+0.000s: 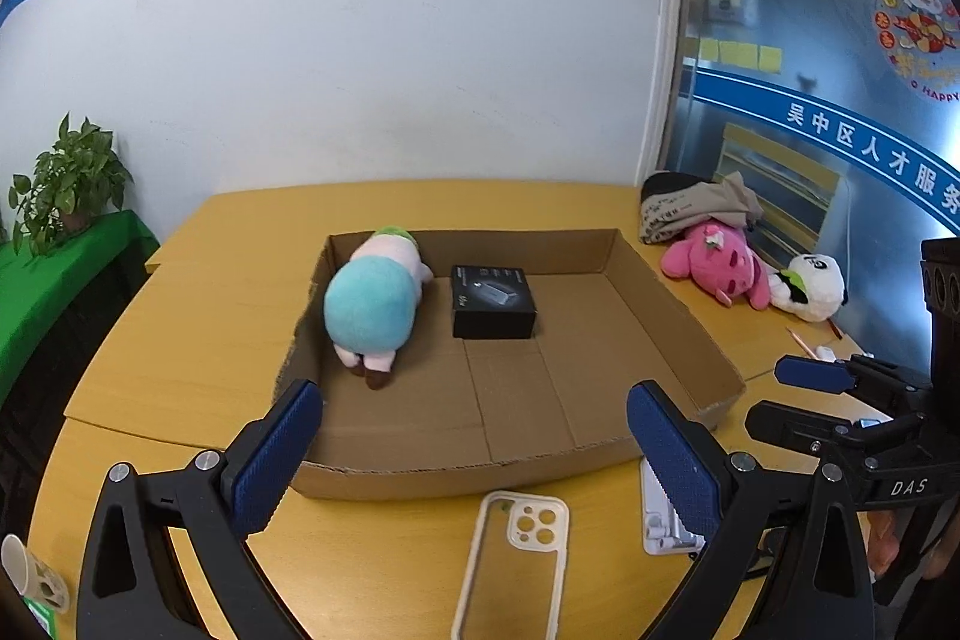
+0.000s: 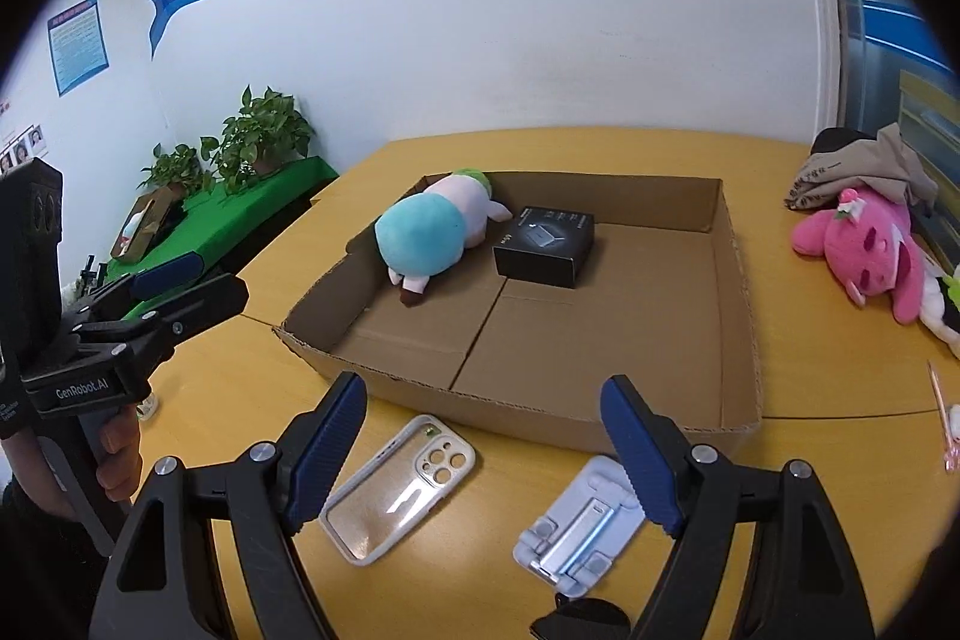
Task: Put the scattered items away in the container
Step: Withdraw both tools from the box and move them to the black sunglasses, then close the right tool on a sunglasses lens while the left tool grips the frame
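Observation:
A shallow cardboard tray (image 1: 672,316) (image 2: 735,280) lies on the yellow table and holds a teal-and-pink plush (image 1: 375,301) (image 2: 429,235) and a black box (image 1: 493,301) (image 2: 546,244). In front of the tray lie a cream phone case (image 1: 513,562) (image 2: 399,490) and a white folding phone stand (image 1: 657,526) (image 2: 576,532). My left gripper (image 1: 474,454) is open above the case with nothing between its fingers. My right gripper (image 2: 486,454) is open too, hovering between the case and the stand. Each gripper shows in the other's view: the right gripper (image 1: 840,388), the left gripper (image 2: 174,286).
A pink plush (image 1: 720,271) (image 2: 864,250), a panda plush (image 1: 813,286) and a heap of cloth (image 1: 690,208) (image 2: 864,178) sit at the table's right. A pencil (image 1: 804,340) lies near them. A paper cup (image 1: 33,574) stands front left. Potted plants (image 2: 258,139) rest on a green-covered side table.

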The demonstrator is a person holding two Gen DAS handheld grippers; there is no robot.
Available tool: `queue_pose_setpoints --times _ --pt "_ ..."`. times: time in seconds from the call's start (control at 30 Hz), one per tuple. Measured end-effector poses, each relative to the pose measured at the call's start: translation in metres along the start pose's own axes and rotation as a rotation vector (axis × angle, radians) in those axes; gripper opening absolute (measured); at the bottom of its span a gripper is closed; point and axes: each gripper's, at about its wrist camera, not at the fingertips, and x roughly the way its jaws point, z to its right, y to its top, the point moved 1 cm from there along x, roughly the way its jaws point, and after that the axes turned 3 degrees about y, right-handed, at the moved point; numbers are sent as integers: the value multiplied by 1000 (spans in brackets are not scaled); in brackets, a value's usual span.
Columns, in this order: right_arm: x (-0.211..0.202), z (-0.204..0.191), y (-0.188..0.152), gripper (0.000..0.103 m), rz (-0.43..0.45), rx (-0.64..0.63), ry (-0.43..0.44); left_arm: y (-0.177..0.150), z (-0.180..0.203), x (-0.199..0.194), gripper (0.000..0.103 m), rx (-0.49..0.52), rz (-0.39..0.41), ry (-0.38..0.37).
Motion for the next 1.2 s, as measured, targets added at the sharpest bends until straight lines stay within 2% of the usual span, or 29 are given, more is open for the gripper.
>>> queue_pose_setpoints --times 0.33,0.57,0.67,0.87,0.93,1.03,1.2 --pt "1 19 -22 80 -33 28 -20 -19 0 1 103 1 -48 -3" --pt "-15 23 -44 80 -37 -59 14 -42 -7 9 103 -18 -118 -36" --pt "-18 36 -65 80 -87 -89 7 -57 -2 20 103 -21 -176 -79" --pt "-13 61 -120 80 -269 -142 26 -81 28 43 103 -15 -288 -210" --pt "-9 71 -136 80 -327 -164 9 -87 39 49 103 -7 -324 -249" --pt "-4 85 -151 80 -399 -207 -16 -94 53 55 103 19 -364 -272" --pt "10 88 -165 80 -465 -268 40 -106 69 62 103 44 -411 -297"
